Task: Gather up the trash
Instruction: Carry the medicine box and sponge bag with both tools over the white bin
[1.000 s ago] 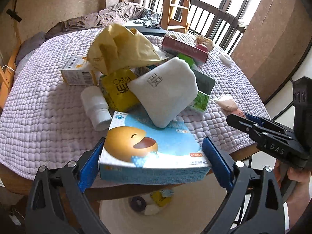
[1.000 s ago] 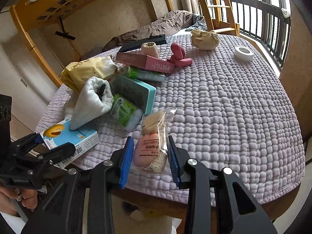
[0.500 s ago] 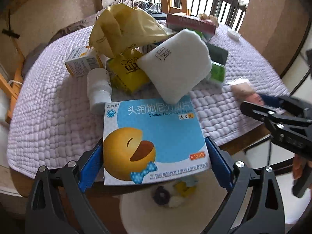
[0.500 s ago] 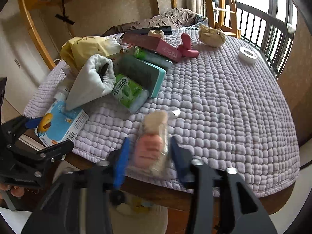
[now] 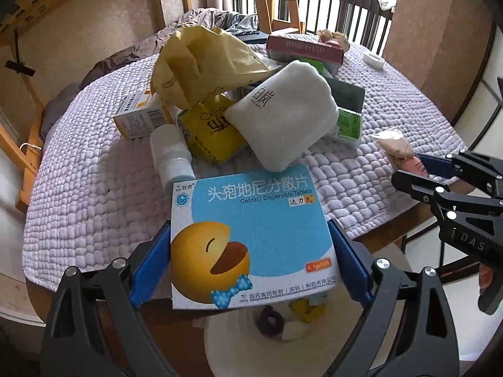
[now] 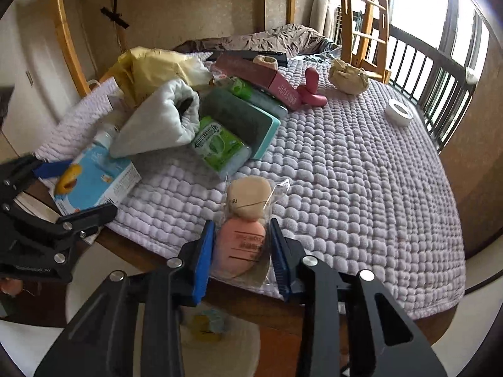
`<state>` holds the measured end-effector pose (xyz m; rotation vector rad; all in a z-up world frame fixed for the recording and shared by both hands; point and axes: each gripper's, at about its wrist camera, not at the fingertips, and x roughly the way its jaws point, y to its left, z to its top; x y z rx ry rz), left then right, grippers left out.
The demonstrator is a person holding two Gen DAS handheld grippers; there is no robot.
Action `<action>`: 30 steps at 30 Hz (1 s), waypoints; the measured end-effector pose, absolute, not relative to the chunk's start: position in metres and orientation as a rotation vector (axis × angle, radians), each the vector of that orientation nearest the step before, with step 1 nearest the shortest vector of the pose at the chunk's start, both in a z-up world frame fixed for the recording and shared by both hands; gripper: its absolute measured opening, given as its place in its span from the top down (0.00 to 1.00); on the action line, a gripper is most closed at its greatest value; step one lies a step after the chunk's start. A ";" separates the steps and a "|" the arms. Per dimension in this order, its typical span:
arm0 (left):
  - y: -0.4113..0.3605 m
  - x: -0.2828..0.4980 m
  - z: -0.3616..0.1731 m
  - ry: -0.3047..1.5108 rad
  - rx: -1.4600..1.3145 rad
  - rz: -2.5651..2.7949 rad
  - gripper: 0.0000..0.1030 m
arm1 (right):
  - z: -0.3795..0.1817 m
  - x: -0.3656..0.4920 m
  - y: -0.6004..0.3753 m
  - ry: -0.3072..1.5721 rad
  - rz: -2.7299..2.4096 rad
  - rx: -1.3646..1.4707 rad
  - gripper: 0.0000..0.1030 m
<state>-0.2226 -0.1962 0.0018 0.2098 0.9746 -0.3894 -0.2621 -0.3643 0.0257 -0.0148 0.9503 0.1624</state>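
Note:
A blue medicine box (image 5: 251,207) with a yellow smiling face is tilted up between the pads of my left gripper (image 5: 248,232). Its jaws are closing on the box and the pads touch both its sides. It hangs past the table edge, over a white bin (image 5: 220,345) that holds a few scraps. My right gripper (image 6: 241,238) is closing on a clear packet of beige and pink sponges (image 6: 245,220) at the table's front edge, with the pads against the packet. The right wrist view shows the box (image 6: 94,182) and the left gripper (image 6: 72,191) at the left.
The lilac quilted table cover (image 6: 361,172) carries a heap: a yellow bag (image 5: 204,62), a white pouch (image 5: 283,116), a white bottle (image 5: 171,154), an orange box (image 5: 138,119), green wipes (image 6: 217,144) and a pink box (image 6: 267,78). A tape roll (image 6: 399,111) and crumpled paper (image 6: 347,75) lie far right.
The left gripper has tipped the blue box up off the table so its printed face shows. The right gripper's jaws widened around the sponge packet, then closed on it again.

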 end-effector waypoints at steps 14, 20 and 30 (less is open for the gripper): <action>-0.183 -0.233 0.016 0.973 0.149 -0.418 0.08 | 0.041 -0.285 -0.374 0.935 0.217 0.201 0.67; -0.177 -0.243 0.017 0.974 0.128 -0.429 0.08 | 0.045 -0.297 -0.367 0.940 0.235 0.190 0.67; -0.174 -0.257 0.017 0.970 0.149 -0.429 0.08 | 0.043 -0.316 -0.352 0.965 0.261 0.157 0.67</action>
